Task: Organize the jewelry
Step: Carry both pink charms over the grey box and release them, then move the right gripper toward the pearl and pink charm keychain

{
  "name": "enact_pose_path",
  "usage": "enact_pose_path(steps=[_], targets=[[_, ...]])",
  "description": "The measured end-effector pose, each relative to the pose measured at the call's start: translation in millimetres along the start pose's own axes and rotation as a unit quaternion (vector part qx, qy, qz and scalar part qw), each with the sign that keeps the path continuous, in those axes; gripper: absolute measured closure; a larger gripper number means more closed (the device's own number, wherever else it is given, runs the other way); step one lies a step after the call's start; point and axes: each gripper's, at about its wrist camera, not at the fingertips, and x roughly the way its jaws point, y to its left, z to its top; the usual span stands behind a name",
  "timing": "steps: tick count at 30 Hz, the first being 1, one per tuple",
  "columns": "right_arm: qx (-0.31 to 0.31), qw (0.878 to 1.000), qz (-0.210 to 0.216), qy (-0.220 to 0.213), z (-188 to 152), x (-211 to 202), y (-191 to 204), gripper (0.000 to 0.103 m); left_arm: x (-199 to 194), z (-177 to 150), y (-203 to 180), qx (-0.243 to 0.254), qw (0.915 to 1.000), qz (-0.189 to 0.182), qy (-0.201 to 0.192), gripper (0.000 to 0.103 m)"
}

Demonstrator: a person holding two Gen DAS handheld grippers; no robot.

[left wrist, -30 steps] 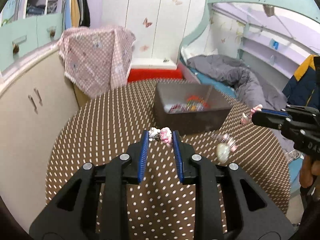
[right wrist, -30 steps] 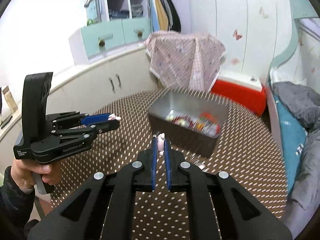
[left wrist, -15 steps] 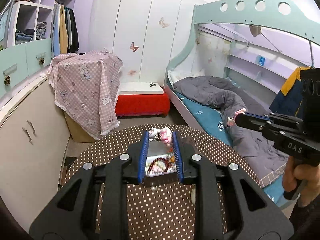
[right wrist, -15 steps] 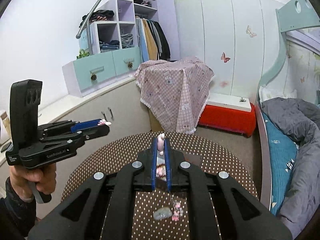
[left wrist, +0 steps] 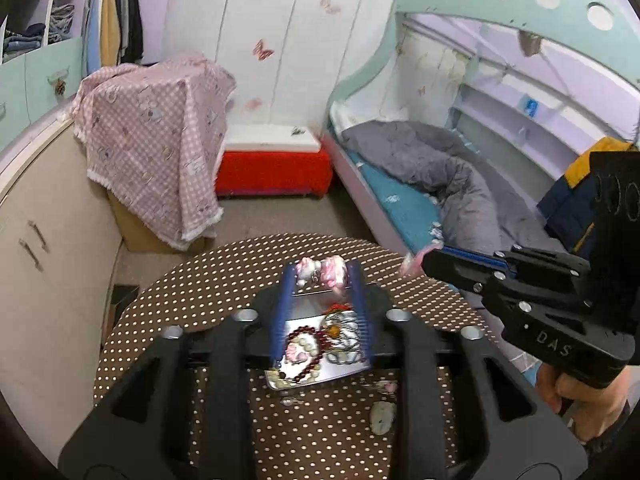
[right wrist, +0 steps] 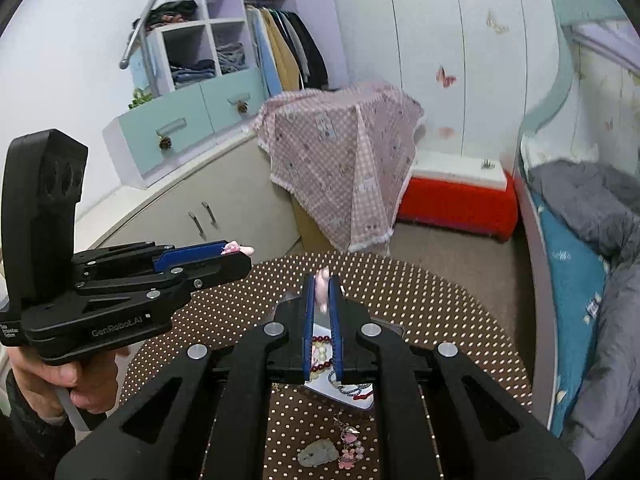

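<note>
We see a round table (right wrist: pixel 440 300) covered in brown cloth with pale dots. A shallow metal tray (left wrist: pixel 340 376) holding beaded jewelry sits on it near the centre. Toward six o'clock from the tray, directly on the cloth, lie a pale green stone pendant (right wrist: pixel 318 456) and, just beside it at three o'clock, a pink charm earring (right wrist: pixel 350 446).

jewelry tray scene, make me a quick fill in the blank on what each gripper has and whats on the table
1. The left gripper grips a pink and white charm between its blue ____.
2. The right gripper is shut on a small ____ trinket.
3. The tray holding beaded bracelets sits on a brown tablecloth with white ____.
4. A pale stone pendant lies ____ the tray.

Missing: fingers; pink; dots; outside
</note>
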Motion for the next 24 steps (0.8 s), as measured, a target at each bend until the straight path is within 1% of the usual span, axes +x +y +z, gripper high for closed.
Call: enact_pose_path(steps=[1, 2, 3, 4, 5, 7, 9, 11, 19, 24], targets=[[0.009, 1.000, -0.004, 0.000, -0.6, 1.4, -3.3, 0.086, -1.3, -0.1, 3.3, -0.008, 0.9999, 0.005, -0.006, 0.017], [0.021, 1.000, -0.010, -0.003, -2.4, 1.1, -7.8, 0.069, -6.3, -0.8, 7.8, -0.020, 0.9994, 0.014, -0.025, 0.006], [0.029, 0.999, -0.017, -0.008, -2.5, -1.0, -10.1, 0.036, -10.3, -1.6, 10.9, -0.025, 0.9988, 0.021, -0.037, 0.006], [0.036, 0.999, -0.029, -0.018, -4.3, -4.4, -12.5, 0.022, -11.7, -2.3, 12.6, -0.028, 0.9986, 0.024, -0.038, 0.006], [0.041, 0.998, -0.038, -0.033, -6.3, -10.7, -15.0, 0.011, -15.0, -3.5, 15.8, -0.035, 0.9983, 0.023, -0.039, 0.006], [0.048, 0.997, -0.047, -0.039, -8.1, -18.4, -17.1, 0.008, -19.6, -4.4, 17.4, -0.036, 0.9977, 0.038, -0.042, 0.006], [0.050, 0.996, -0.059, -0.041, -9.2, -24.5, -17.6, 0.008, -28.3, -7.6, 16.1, -0.028, 0.9965, 0.059, -0.052, 0.006], [0.049, 0.996, -0.062, -0.052, -10.8, -34.3, -16.8, 0.008, -40.4, -13.2, 15.7, -0.025, 0.9946, 0.075, -0.068, 0.006], [0.048, 0.994, -0.071, -0.066, -11.8, -52.5, -12.4, 0.008, -74.8, -29.0, 11.0, -0.002, 0.9886, 0.108, -0.105, 0.006], [0.040, 0.994, -0.077, -0.070, -17.9, -61.6, -7.2, 0.008, -88.6, -38.7, 1.6, 0.012, 0.9866, 0.112, -0.118, 0.006]])
